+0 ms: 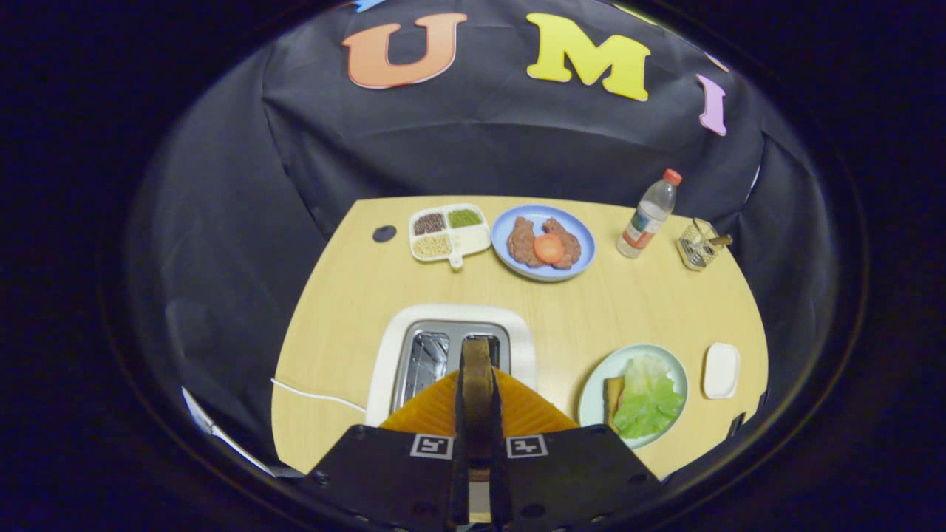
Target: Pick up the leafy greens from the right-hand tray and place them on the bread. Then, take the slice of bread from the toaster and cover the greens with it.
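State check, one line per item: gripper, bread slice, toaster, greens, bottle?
gripper: shut on bread slice
bread slice: upright between the fingers, above the toaster
toaster: both slots empty
greens: on the bread on the green plate
bottle: upright, capped

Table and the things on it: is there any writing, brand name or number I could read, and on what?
No text can be read.
Water bottle: a label, too small and blurred to read.
Hand-held gripper: two square black-and-white markers, patterns and not words; its fingers are shut on the slice of bread over the toaster.
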The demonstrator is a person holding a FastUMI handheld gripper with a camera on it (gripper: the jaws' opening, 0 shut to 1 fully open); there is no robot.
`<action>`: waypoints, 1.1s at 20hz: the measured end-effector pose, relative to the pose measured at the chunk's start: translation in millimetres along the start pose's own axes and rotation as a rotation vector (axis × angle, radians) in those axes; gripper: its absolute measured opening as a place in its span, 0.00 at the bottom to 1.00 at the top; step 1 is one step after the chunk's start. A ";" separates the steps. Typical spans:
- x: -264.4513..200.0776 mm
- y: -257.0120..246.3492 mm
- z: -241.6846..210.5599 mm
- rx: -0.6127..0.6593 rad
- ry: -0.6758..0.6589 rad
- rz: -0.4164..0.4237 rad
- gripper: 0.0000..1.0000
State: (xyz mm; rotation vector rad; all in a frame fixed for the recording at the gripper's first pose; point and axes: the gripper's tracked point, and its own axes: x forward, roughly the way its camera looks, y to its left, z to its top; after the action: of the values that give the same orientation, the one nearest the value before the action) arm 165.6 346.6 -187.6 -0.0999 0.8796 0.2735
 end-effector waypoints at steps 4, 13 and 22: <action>-11.5 4.6 6.2 0.005 -0.051 0.080 0.03; -75.4 -31.5 17.6 0.063 -0.080 0.287 0.03; -72.0 -135.8 10.1 0.362 0.040 0.457 0.03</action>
State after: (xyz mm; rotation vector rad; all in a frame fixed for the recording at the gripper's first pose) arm 167.2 204.1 -129.1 0.4388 0.9730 0.5336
